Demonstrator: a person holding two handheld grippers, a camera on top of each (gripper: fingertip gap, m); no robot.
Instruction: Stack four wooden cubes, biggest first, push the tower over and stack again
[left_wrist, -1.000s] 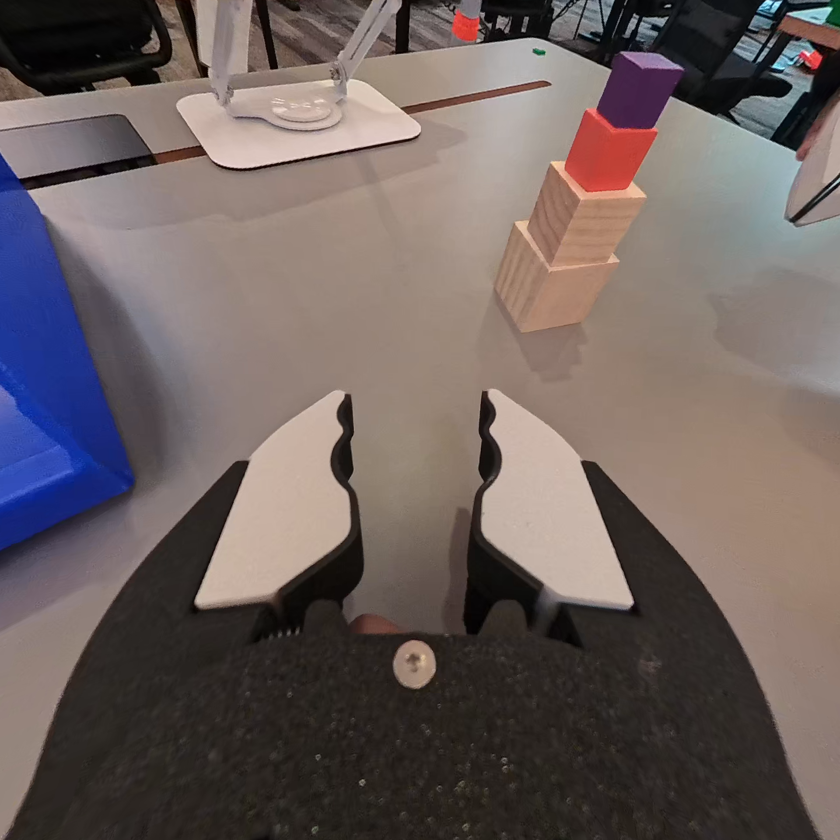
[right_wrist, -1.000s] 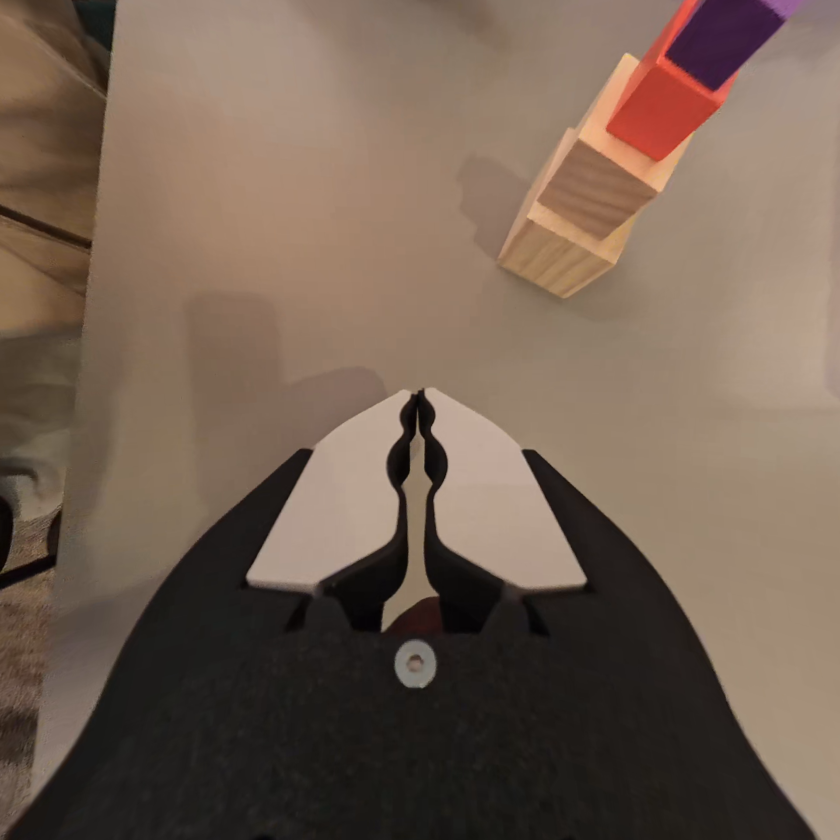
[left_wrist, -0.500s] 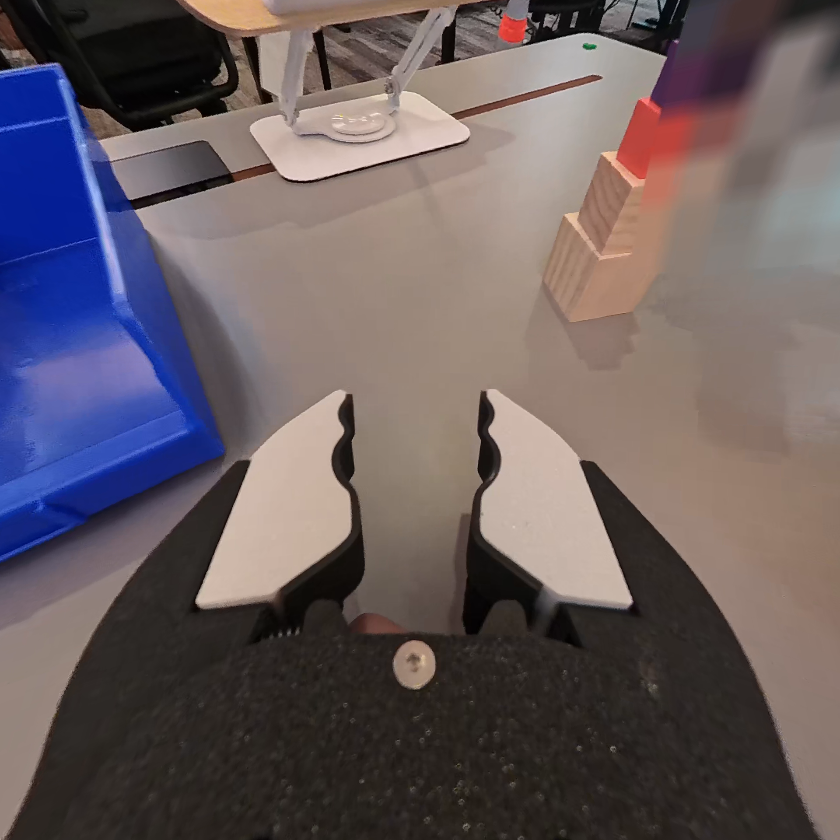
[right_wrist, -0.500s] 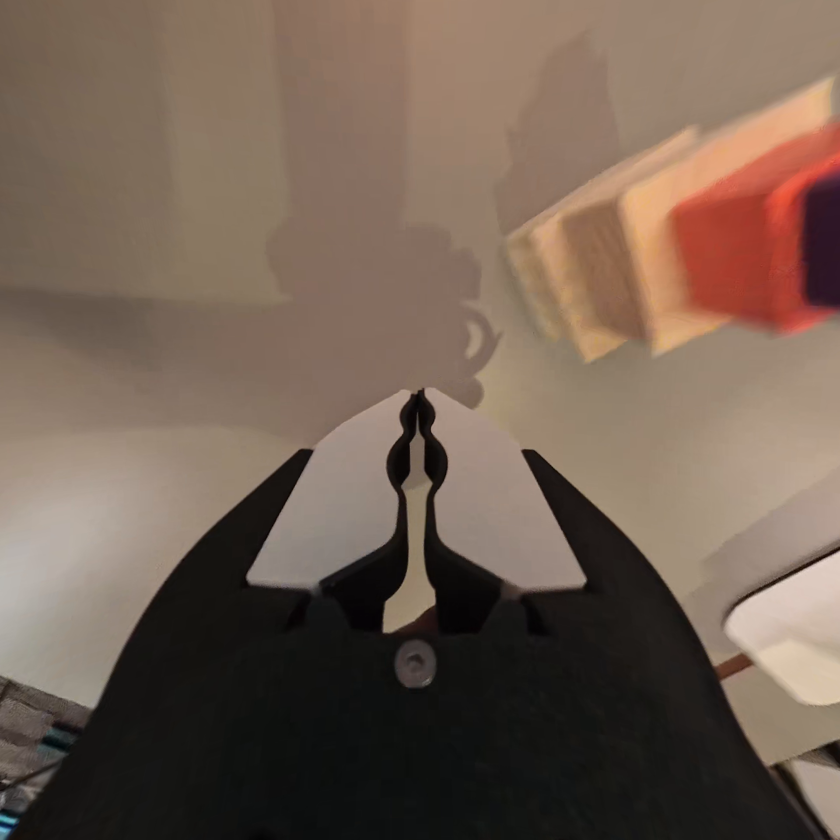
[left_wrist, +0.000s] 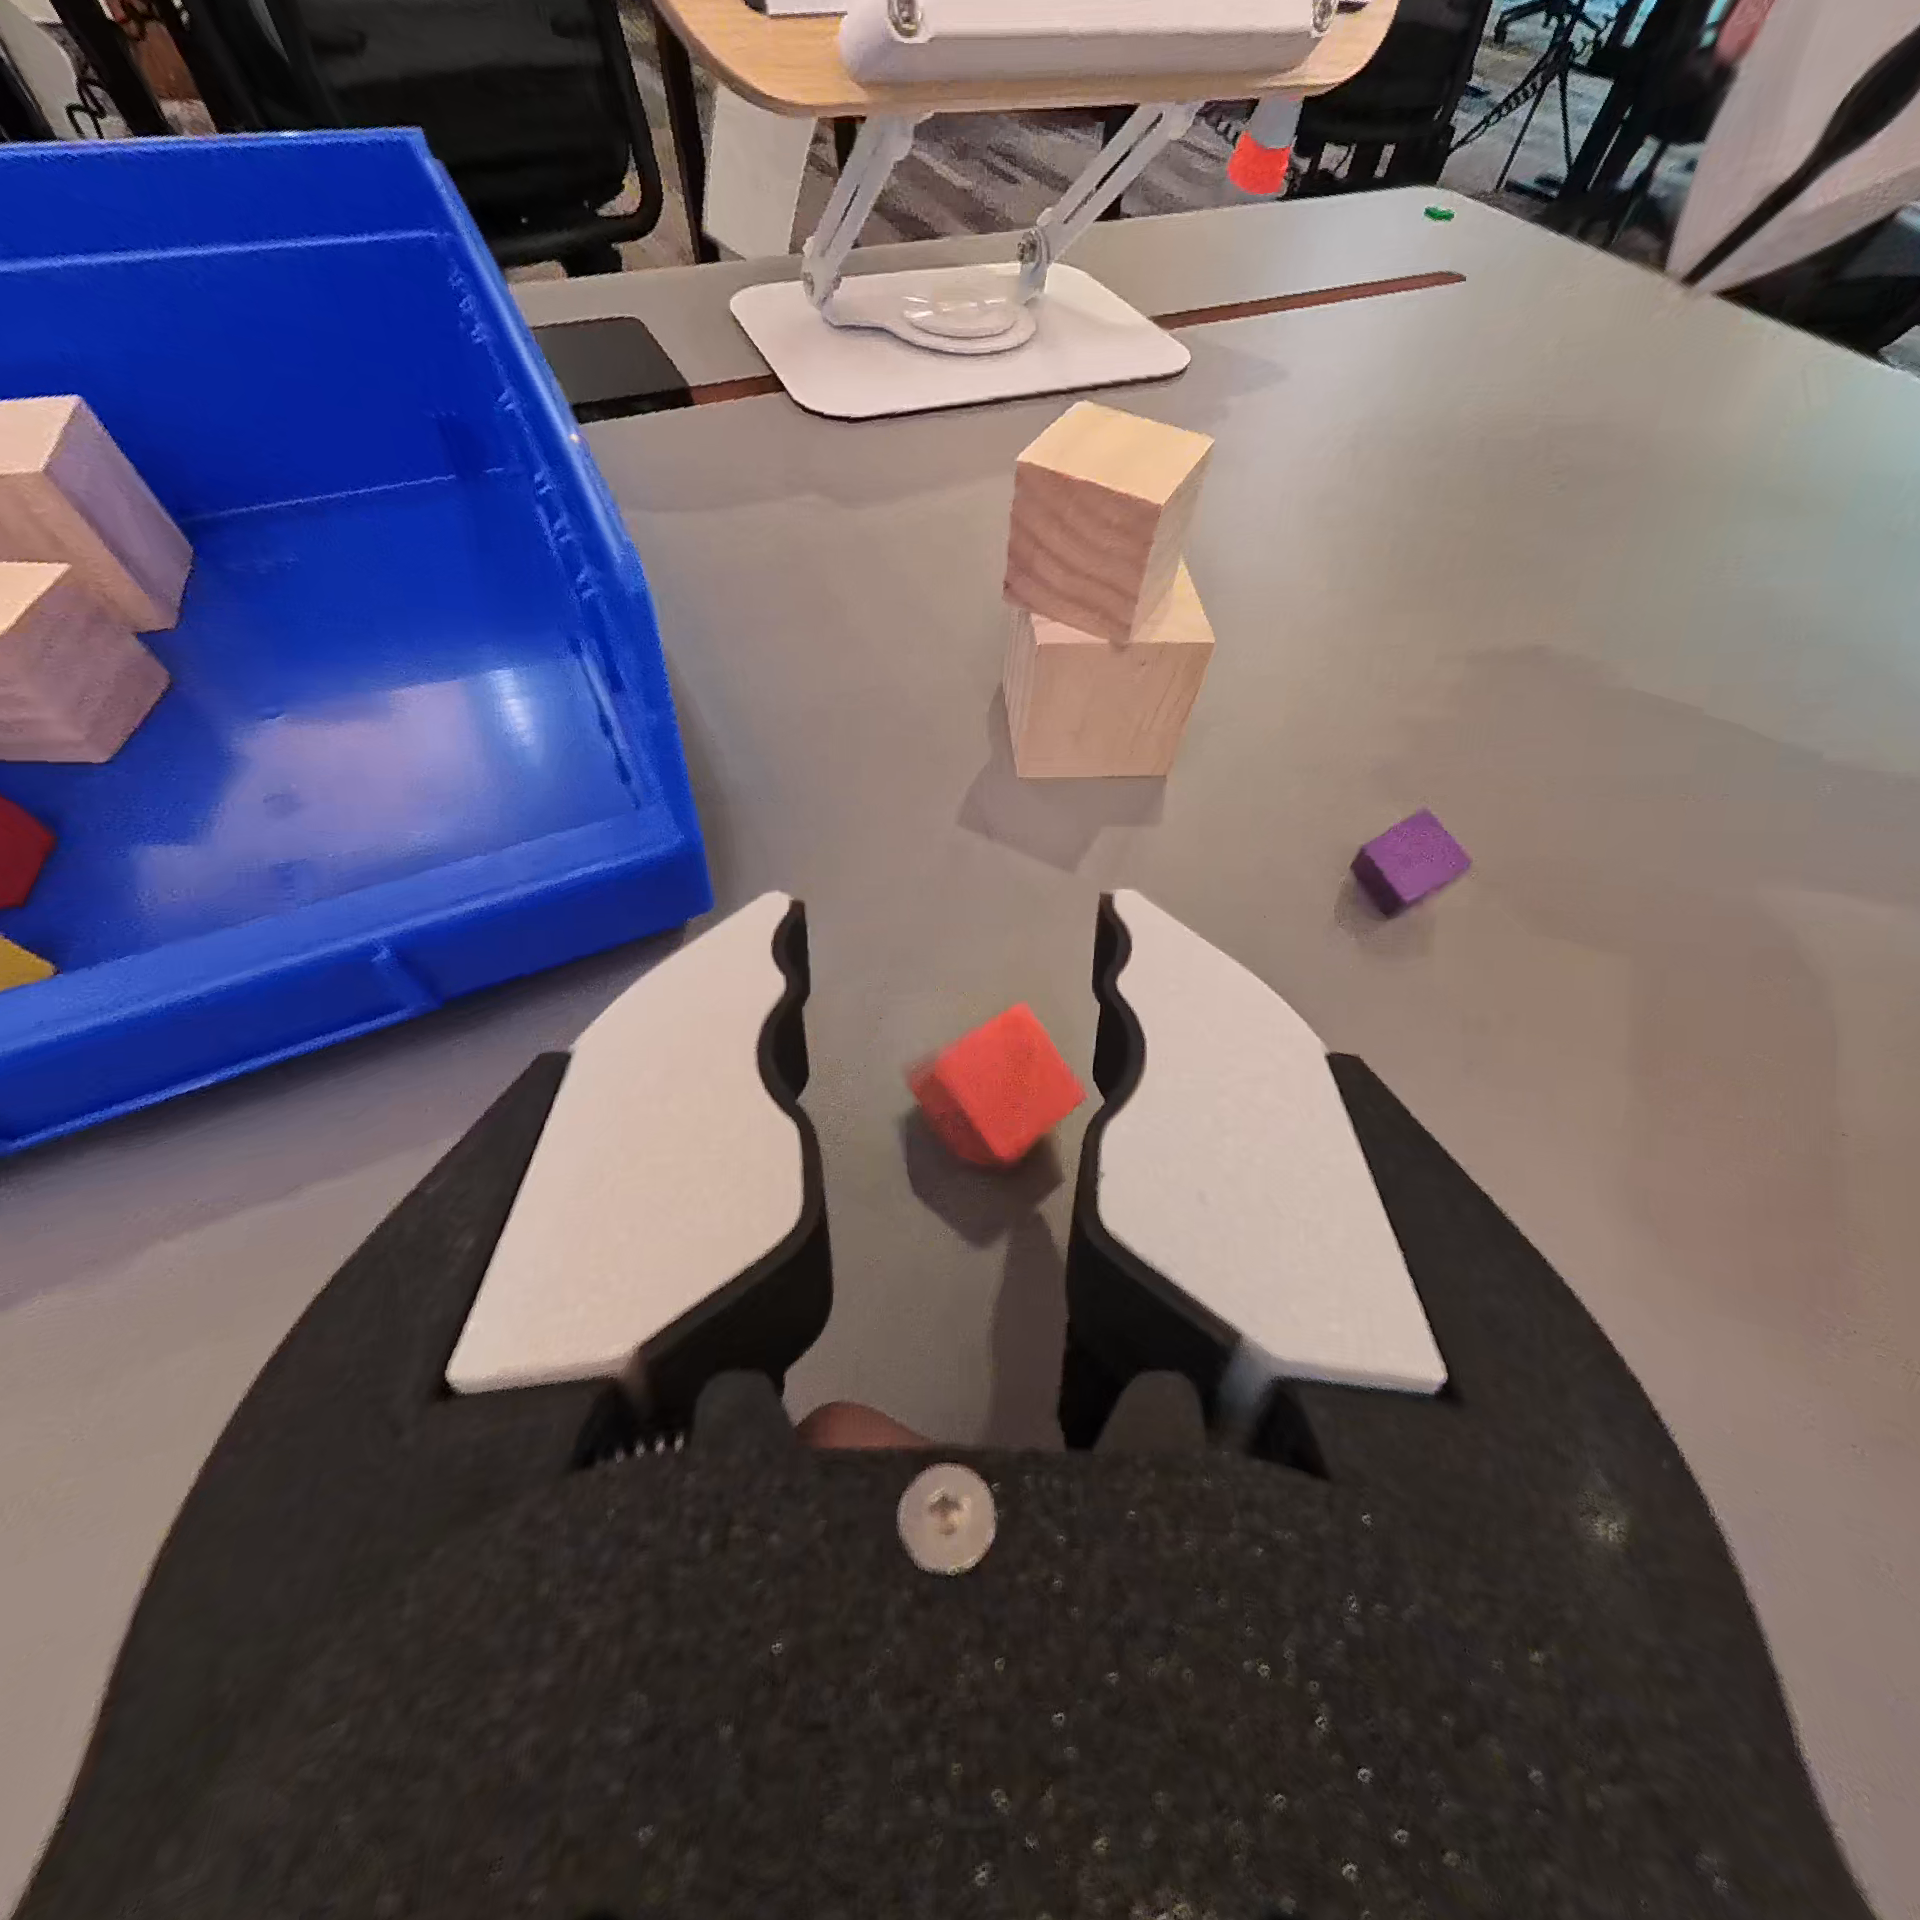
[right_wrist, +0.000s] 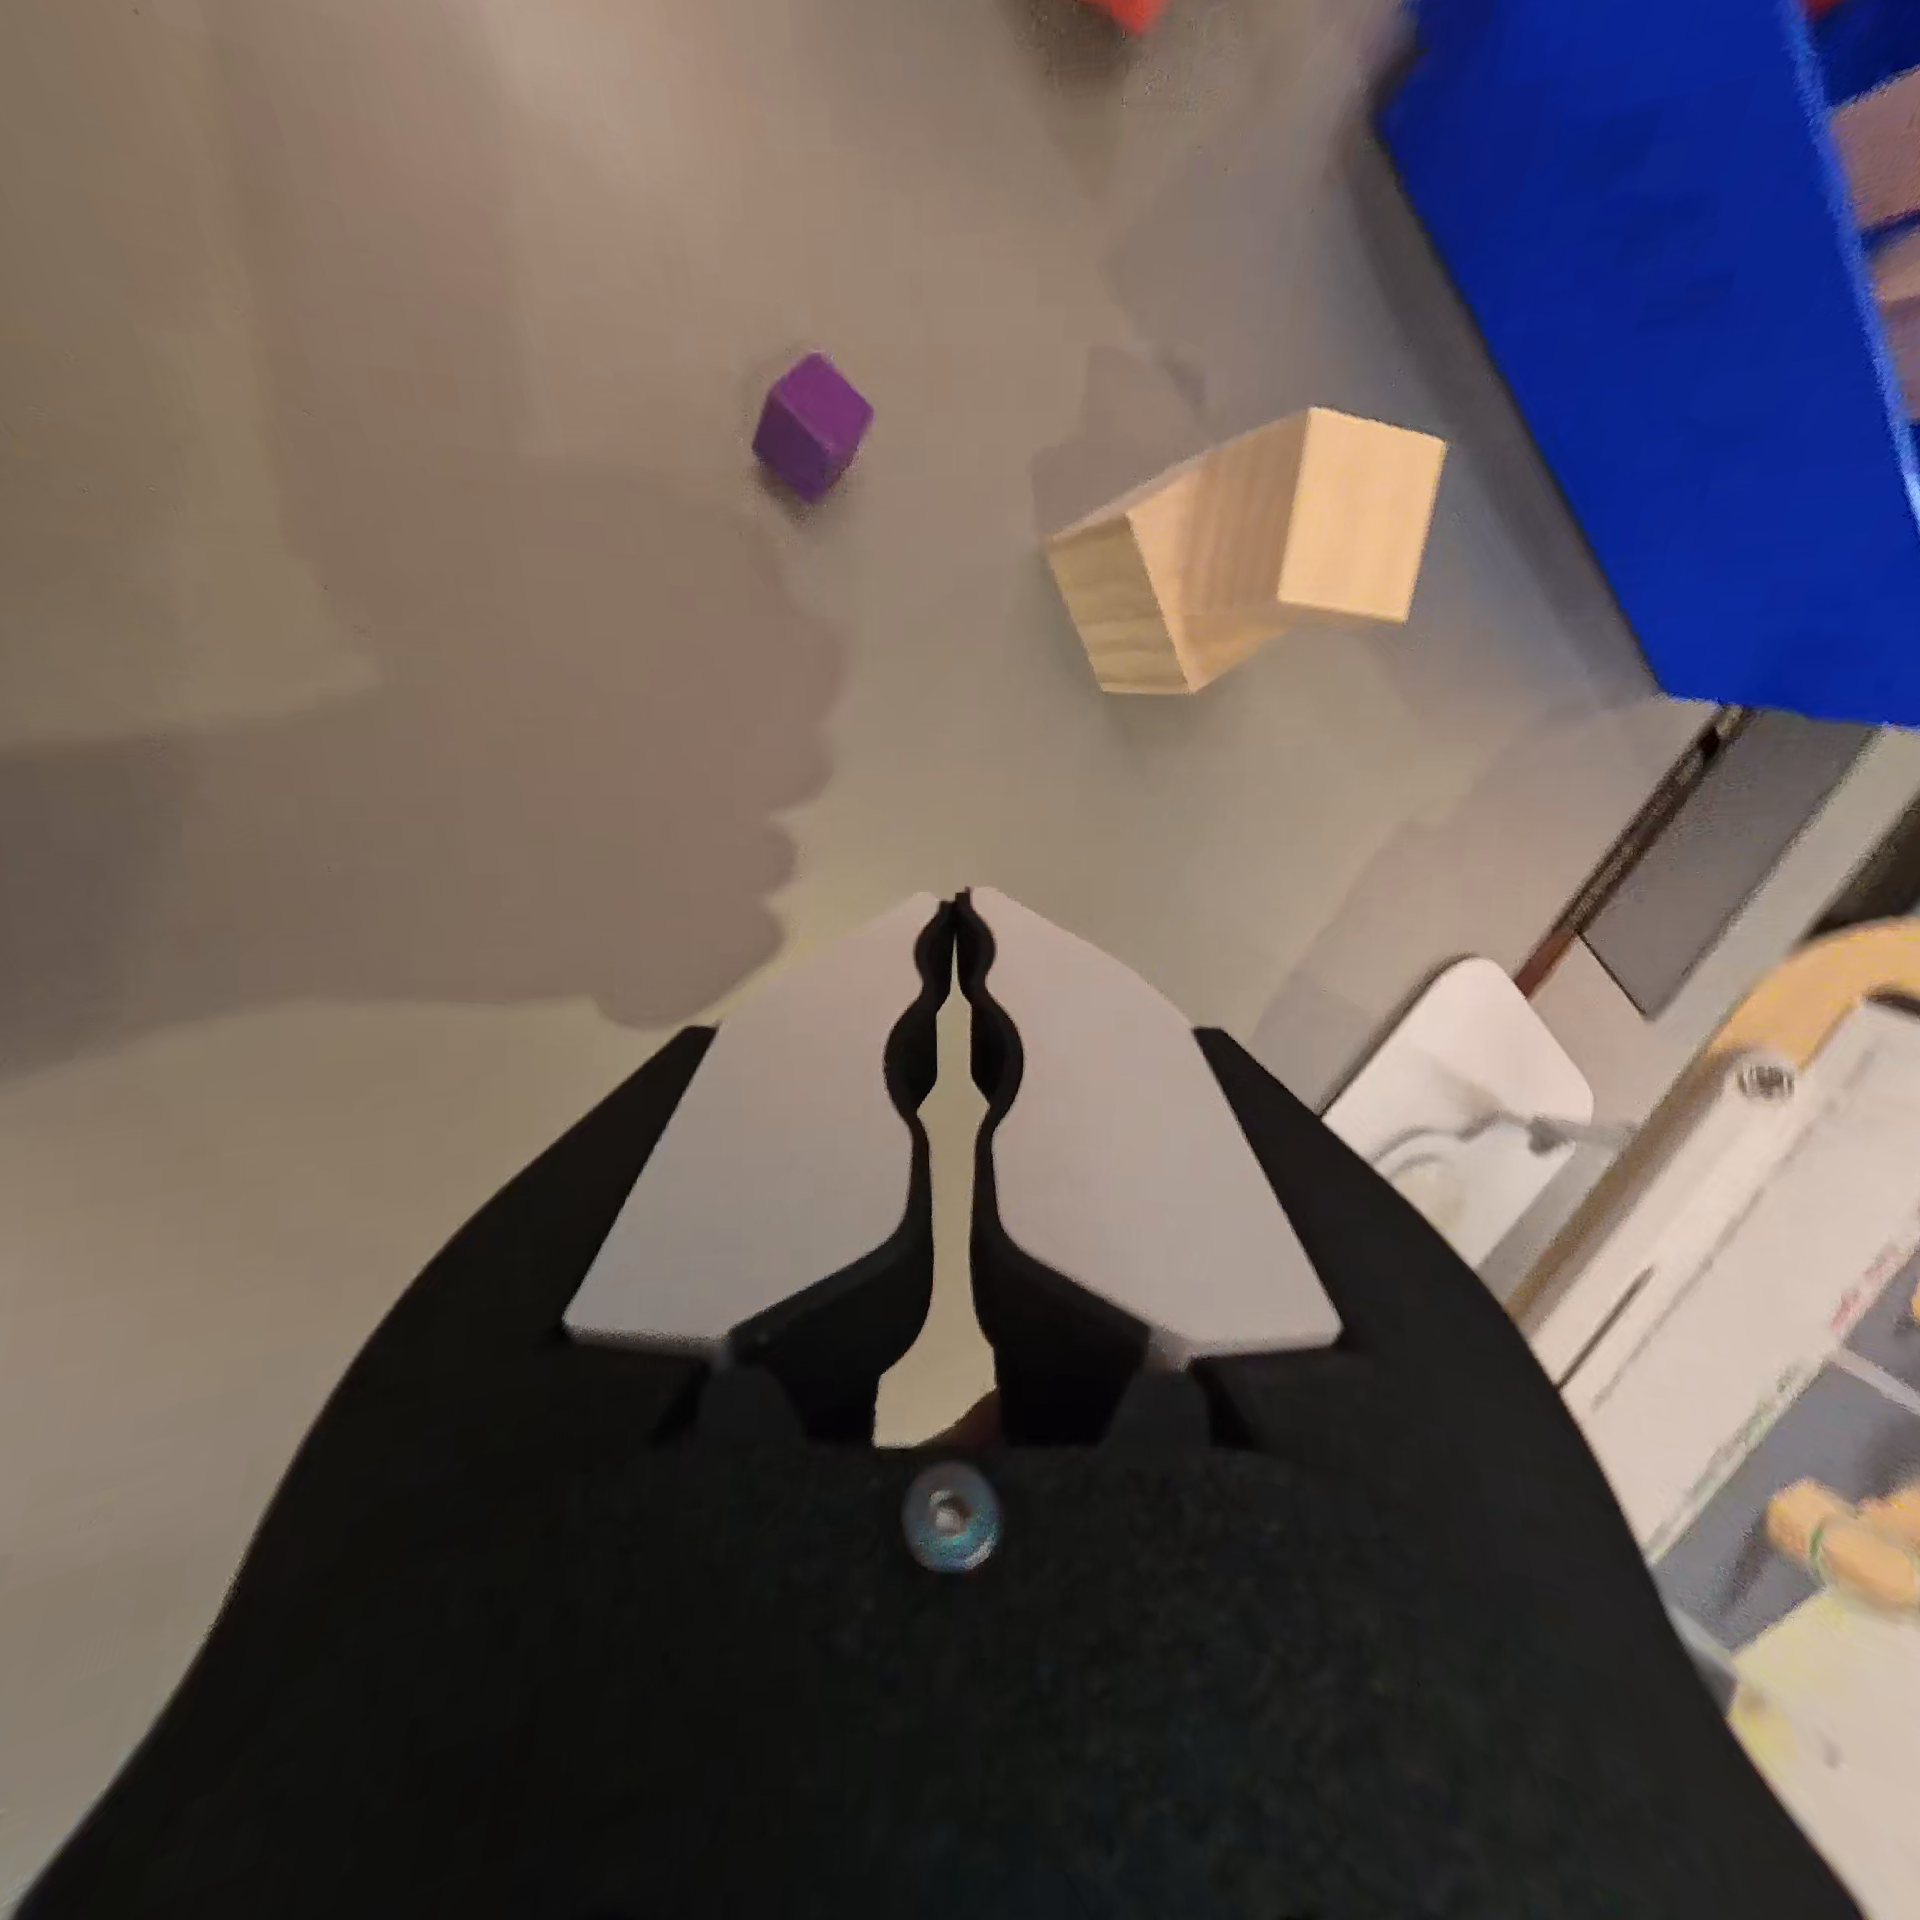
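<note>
The four-cube tower that stood a second ago is now broken: the red cube lies tipped on the tabletop, blurred as if not yet at rest, seen in the gap of the left tool, which is spread wide and holds nothing. The purple cube has landed to the right, well apart from the rest. The two plain wooden cubes remain stacked farther off, the medium cube askew and overhanging the big cube. The right tool is pressed closed and empty, raised above the tabletop. To the left sits a blue bin with spare blocks. The push looks only partly done; restacking probably needs just the medium cube squared, then red and purple replaced.
</note>
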